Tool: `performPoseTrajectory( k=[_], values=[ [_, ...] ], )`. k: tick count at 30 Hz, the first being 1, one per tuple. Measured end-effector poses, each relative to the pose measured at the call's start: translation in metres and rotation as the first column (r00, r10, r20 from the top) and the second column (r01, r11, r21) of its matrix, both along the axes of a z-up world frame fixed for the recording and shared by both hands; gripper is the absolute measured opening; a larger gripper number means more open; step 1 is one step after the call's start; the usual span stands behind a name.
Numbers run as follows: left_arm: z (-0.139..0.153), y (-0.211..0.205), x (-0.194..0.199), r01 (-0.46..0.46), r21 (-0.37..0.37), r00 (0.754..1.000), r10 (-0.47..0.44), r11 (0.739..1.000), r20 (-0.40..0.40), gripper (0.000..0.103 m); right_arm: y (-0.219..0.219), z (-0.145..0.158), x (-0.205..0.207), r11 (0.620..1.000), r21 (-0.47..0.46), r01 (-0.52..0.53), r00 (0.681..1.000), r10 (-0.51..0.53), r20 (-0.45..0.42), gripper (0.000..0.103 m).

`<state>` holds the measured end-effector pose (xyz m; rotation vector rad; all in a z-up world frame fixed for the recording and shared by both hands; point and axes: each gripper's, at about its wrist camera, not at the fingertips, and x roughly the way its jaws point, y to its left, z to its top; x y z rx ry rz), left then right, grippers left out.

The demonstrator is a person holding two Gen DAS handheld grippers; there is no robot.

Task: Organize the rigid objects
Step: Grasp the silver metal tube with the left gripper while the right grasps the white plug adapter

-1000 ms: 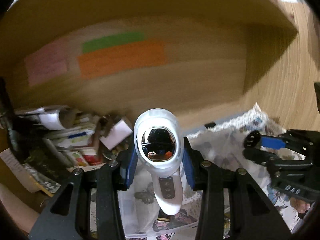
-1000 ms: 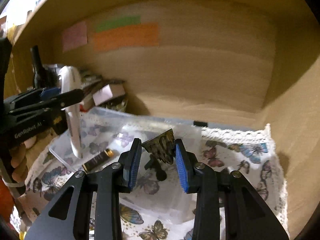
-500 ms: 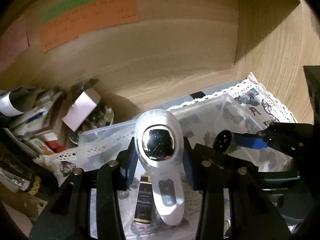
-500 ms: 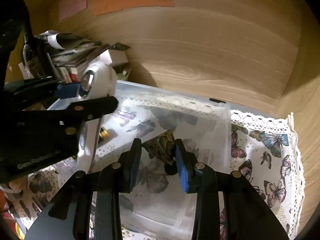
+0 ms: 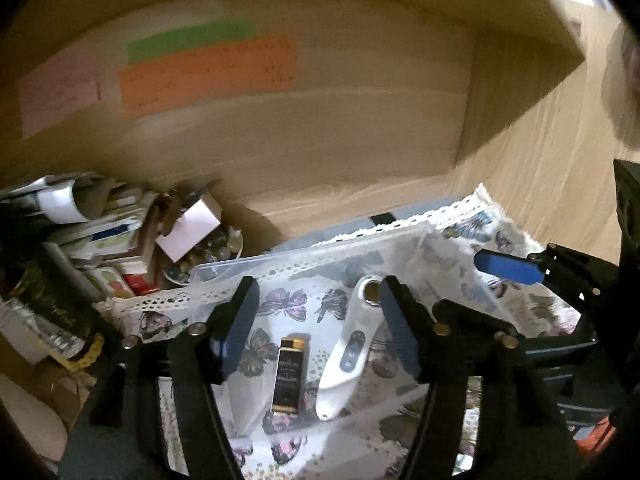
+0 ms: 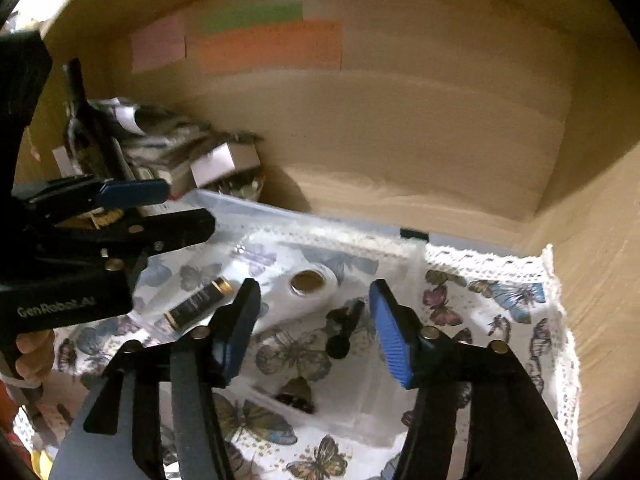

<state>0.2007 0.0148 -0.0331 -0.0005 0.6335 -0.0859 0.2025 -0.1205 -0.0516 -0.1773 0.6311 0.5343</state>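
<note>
A clear plastic bin (image 5: 240, 266) (image 6: 224, 204) sits on a butterfly cloth inside a wooden shelf. In it lie a white handheld device (image 5: 348, 344) (image 6: 308, 282), a black and gold tube (image 5: 290, 374) (image 6: 198, 302) and a small dark ornament (image 6: 344, 328). My left gripper (image 5: 316, 320) is open and empty above the white device. My right gripper (image 6: 316, 328) is open and empty above the dark ornament. Each gripper also shows at the edge of the other's view.
A pile of boxes, papers and small items (image 5: 120, 236) (image 6: 168, 152) crowds the shelf's left side. Coloured notes (image 5: 208, 72) are stuck on the back wall. The shelf's side wall (image 6: 592, 240) rises close on the right. The lace-edged cloth (image 6: 520, 292) extends right of the bin.
Both grippers have opened and pulled back. The white device left the left gripper and lies in the bin. The dark ornament left the right gripper and lies in the bin.
</note>
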Motion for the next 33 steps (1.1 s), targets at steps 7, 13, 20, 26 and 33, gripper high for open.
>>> performPoseTrajectory(
  k=[7, 13, 20, 26, 33],
  values=[
    [0.018, 0.006, -0.048, -0.011, 0.0, 0.997, 0.011, 1.0, 0.075, 0.08, -0.014, 0.026, -0.039, 0.999, 0.039, 0.002, 0.997, -0.005, 0.078, 0.069],
    [0.011, 0.01, -0.084, -0.004, 0.019, 0.997, 0.003, 1.0, 0.076, 0.08, -0.019, 0.025, -0.068, 0.998, 0.057, -0.007, 0.997, 0.003, 0.078, 0.072],
    [-0.02, 0.016, -0.108, 0.007, 0.01, 1.0, -0.007, 1.0, -0.01, 0.08, -0.017, -0.005, -0.095, 0.999, 0.033, -0.025, 1.0, 0.025, -0.002, 0.072],
    [-0.061, 0.013, -0.11, 0.042, -0.045, 0.99, -0.048, 0.998, -0.133, 0.074, -0.016, -0.048, -0.102, 1.0, 0.004, -0.027, 0.993, 0.027, -0.117, 0.072],
    [-0.089, 0.003, -0.11, 0.09, -0.086, 0.972, -0.107, 0.992, -0.211, 0.063, -0.01, -0.082, -0.101, 0.999, -0.01, -0.045, 0.975, 0.041, -0.219, 0.064]
  ],
)
